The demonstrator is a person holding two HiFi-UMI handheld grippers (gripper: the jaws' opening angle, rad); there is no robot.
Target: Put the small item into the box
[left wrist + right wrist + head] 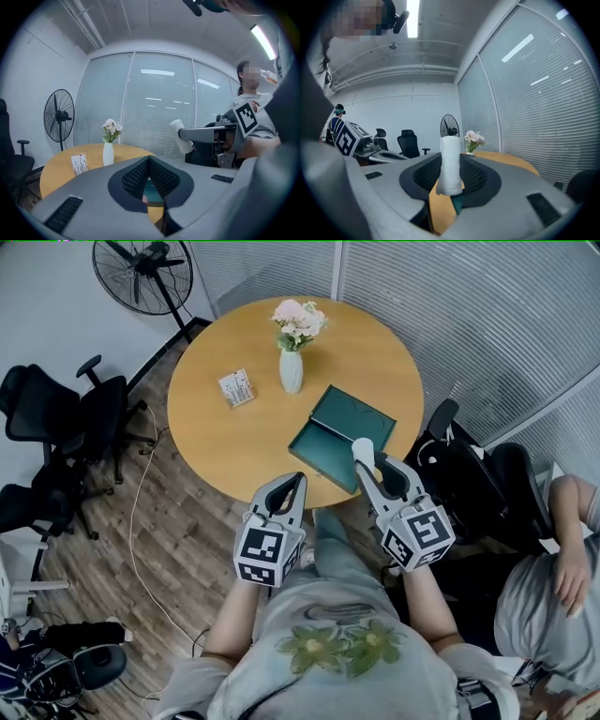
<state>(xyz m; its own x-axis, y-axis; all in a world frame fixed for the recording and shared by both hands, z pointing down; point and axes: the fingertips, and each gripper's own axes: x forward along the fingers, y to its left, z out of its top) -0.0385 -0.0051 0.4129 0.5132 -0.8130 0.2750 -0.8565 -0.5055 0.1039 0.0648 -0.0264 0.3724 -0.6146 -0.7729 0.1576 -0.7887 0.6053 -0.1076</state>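
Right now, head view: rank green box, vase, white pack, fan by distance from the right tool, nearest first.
1. Green box, beside the right tool, near edge.
2. Vase, mid-table.
3. White pack, left of the vase.
4. Fan, off the table, far left.
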